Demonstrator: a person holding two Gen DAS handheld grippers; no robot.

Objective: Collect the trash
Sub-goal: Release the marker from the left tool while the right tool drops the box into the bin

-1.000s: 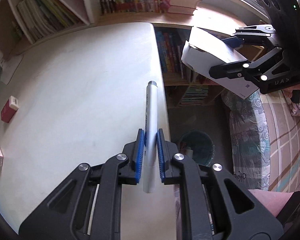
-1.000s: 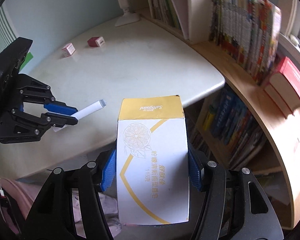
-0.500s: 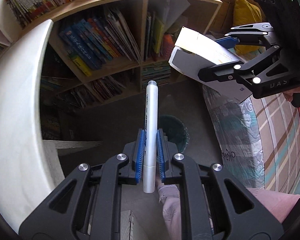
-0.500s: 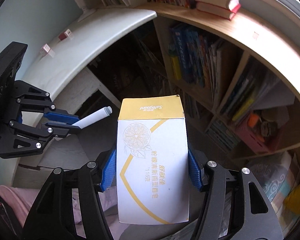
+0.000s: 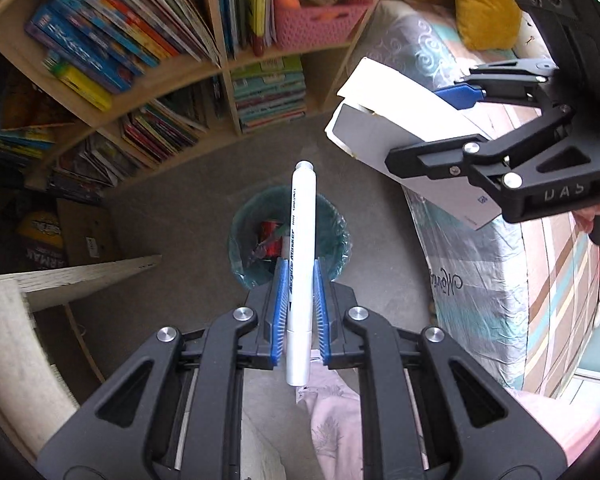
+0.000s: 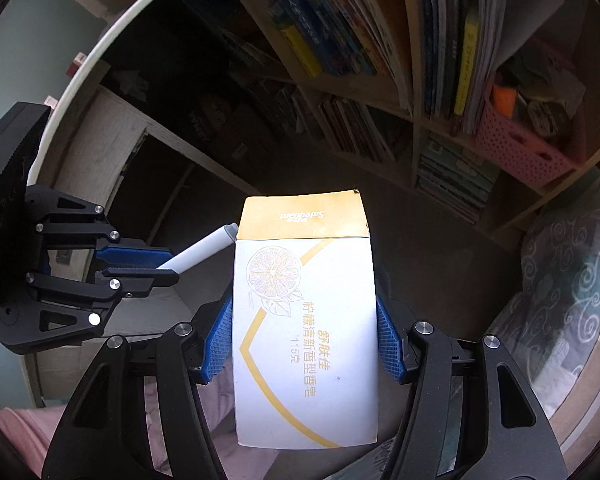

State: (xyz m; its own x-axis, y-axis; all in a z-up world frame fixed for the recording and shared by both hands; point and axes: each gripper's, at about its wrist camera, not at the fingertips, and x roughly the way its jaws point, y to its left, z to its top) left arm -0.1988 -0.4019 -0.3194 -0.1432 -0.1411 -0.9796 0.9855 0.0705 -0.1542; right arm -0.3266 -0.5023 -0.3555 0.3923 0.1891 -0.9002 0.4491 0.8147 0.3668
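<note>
The left gripper (image 5: 299,312) is clamping a white marker (image 5: 300,264) between its blue pads (image 5: 280,312), jaws nearly closed on the barrel; the marker is pointing straight forward, its capped tip reaching well beyond the fingertips, blue lettering running along its side. The right gripper (image 6: 305,344) is pinching a soap box (image 6: 306,340) by its two sides, jaws spread wide to the box's width. The box is white with a yellow top flap, a lemon-slice drawing and yellow Chinese print. Below the marker, on the grey floor, a bin (image 5: 336,236) lined with a teal bag is sitting, red scraps inside. Beyond it, a wooden bookshelf (image 5: 220,68) is standing, packed with books.
</note>
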